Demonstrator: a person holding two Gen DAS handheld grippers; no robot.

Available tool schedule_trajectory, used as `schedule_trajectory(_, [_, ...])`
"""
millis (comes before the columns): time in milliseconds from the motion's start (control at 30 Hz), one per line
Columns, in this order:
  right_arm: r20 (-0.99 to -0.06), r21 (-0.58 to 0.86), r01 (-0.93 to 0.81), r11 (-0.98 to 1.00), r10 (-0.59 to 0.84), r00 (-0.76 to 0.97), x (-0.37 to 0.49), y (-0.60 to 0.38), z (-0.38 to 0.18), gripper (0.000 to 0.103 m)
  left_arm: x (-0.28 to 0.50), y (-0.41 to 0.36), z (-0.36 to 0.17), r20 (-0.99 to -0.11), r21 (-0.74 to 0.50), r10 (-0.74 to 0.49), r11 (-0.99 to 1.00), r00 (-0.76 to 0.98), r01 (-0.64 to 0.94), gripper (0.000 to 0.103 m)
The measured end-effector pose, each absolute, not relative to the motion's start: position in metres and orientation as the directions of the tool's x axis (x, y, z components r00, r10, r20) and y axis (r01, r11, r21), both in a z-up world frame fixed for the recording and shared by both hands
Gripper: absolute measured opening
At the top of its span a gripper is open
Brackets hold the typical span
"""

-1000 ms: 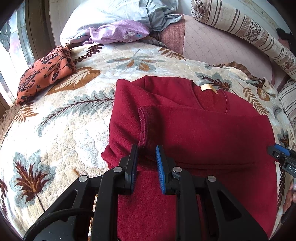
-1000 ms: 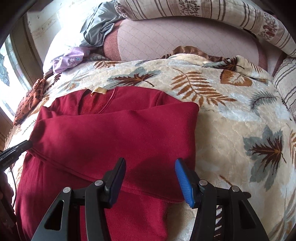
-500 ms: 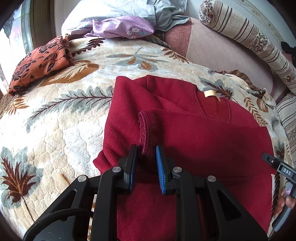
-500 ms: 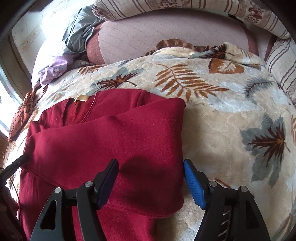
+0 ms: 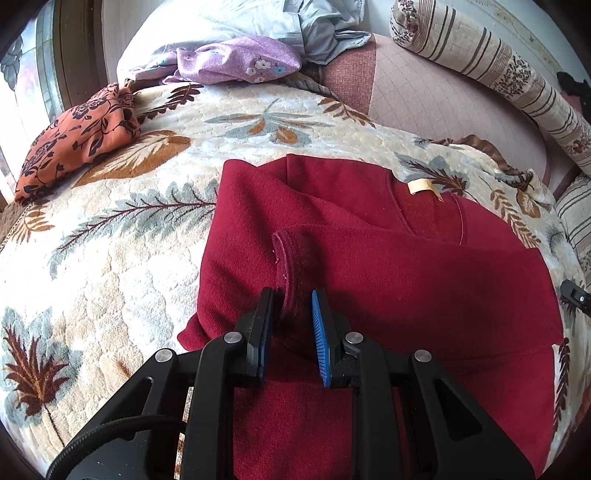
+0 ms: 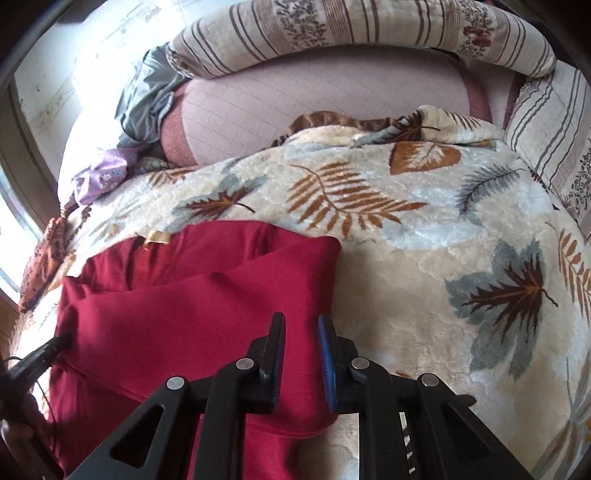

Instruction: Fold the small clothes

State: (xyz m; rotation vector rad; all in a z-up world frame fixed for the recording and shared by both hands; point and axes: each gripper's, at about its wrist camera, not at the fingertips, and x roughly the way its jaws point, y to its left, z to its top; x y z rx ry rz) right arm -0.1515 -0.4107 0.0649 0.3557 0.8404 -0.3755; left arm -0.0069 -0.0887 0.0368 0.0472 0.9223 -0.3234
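Note:
A dark red sweater (image 5: 406,280) lies on the leaf-patterned blanket (image 5: 110,258), neck label (image 5: 419,185) at the far side, one sleeve folded across its body. My left gripper (image 5: 293,302) is shut on that sleeve's cuff (image 5: 288,258), which stands up between the pads. In the right wrist view the sweater (image 6: 207,295) fills the lower left. My right gripper (image 6: 301,326) is over its right folded edge; its jaws are closing and pinch a ridge of red cloth. The left gripper's tip (image 6: 40,354) shows at the left edge there.
An orange floral garment (image 5: 77,136) lies far left. A purple flowered cloth (image 5: 236,62) and grey clothes (image 5: 321,33) are piled at the back. A striped bolster (image 6: 351,33) and a pink cushion (image 6: 314,110) line the far side. Bare blanket (image 6: 461,258) spreads right of the sweater.
The right gripper's jaws went from wide apart to nearly together on the sweater's right edge, and it shifted right. The left gripper keeps its hold on the cuff.

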Motion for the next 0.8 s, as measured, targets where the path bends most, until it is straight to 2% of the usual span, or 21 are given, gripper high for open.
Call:
schedule_trajectory(167, [-0.777,0.266,0.23,0.936,0.067,0.626,-0.114,-0.355,0.063,0.019,-0.005,-0.078,0.041,-0.784,-0.121,-0.264,0.952,0.561,0.28,0.018])
schedule_trajectory(200, [-0.781,0.279,0.194,0.941,0.104,0.616,-0.104,-0.341,0.059,0.023,-0.004,-0.075,0.042,-0.782,-0.13,-0.268,0.953,0.563,0.273,0.018])
schedule_trajectory(233, [-0.789,0.292,0.155,0.944,0.146,0.597,-0.091,-0.325,0.053,0.034,-0.003,-0.071,0.043,-0.782,-0.14,-0.273,0.953,0.561,0.269,0.018])
schedule_trajectory(300, [-0.794,0.305,0.102,0.947,0.193,0.577,-0.067,-0.298,0.044,0.047,-0.001,-0.065,0.043,-0.782,-0.165,-0.292,0.949,0.551,0.269,0.018])
schedule_trajectory(467, [-0.809,0.224,0.011,0.975,0.18,0.559,-0.017,-0.238,0.025,0.045,0.003,-0.06,0.044,-0.781,-0.153,-0.278,0.954,0.56,0.26,0.018])
schedule_trajectory(500, [-0.819,0.193,0.007,0.981,0.157,0.551,-0.008,-0.231,0.02,0.041,0.004,-0.059,0.043,-0.782,-0.146,-0.271,0.955,0.562,0.257,0.018])
schedule_trajectory(633, [-0.814,0.06,0.012,0.998,0.042,0.579,0.016,-0.217,0.012,0.041,0.007,-0.06,0.04,-0.786,-0.134,-0.26,0.957,0.561,0.256,0.018])
schedule_trajectory(800, [-0.812,0.078,0.029,0.997,0.047,0.582,0.019,-0.224,0.02,0.041,0.005,-0.06,0.04,-0.786,-0.107,-0.243,0.959,0.569,0.261,0.018])
